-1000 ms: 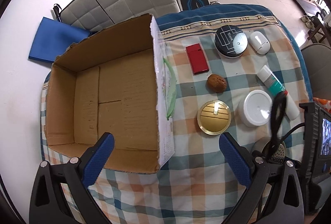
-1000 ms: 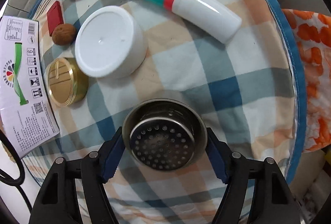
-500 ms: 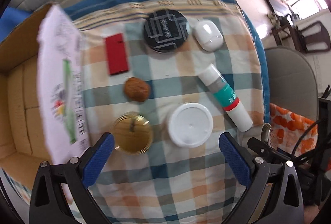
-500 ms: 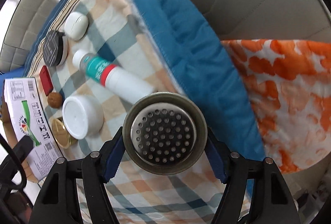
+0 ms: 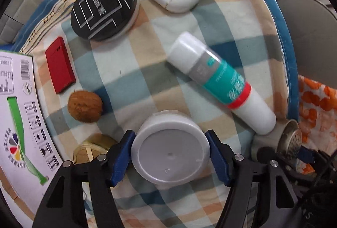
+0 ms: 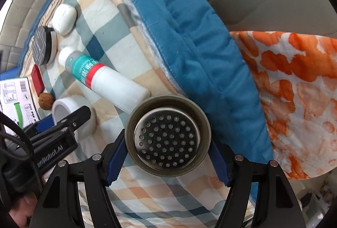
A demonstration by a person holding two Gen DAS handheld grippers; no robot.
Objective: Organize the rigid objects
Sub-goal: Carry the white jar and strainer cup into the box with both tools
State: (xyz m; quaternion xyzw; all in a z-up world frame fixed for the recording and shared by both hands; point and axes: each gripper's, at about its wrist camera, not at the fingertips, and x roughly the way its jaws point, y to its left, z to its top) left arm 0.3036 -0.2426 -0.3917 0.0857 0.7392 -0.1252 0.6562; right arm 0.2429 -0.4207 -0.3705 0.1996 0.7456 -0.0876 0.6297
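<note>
Slipping is the risk: the left gripper (image 5: 170,155) is closing on the smooth white jar (image 5: 170,153) on the cloth (image 5: 147,55), and the jar may be squeezing out. The right gripper (image 6: 167,143) is gripping the strainer (image 6: 167,140), tilted above the cloth edge.

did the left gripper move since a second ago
Yes. The left gripper has swung right, away from the cardboard box, and come down onto the white jar, which now sits between its jaws.
</note>
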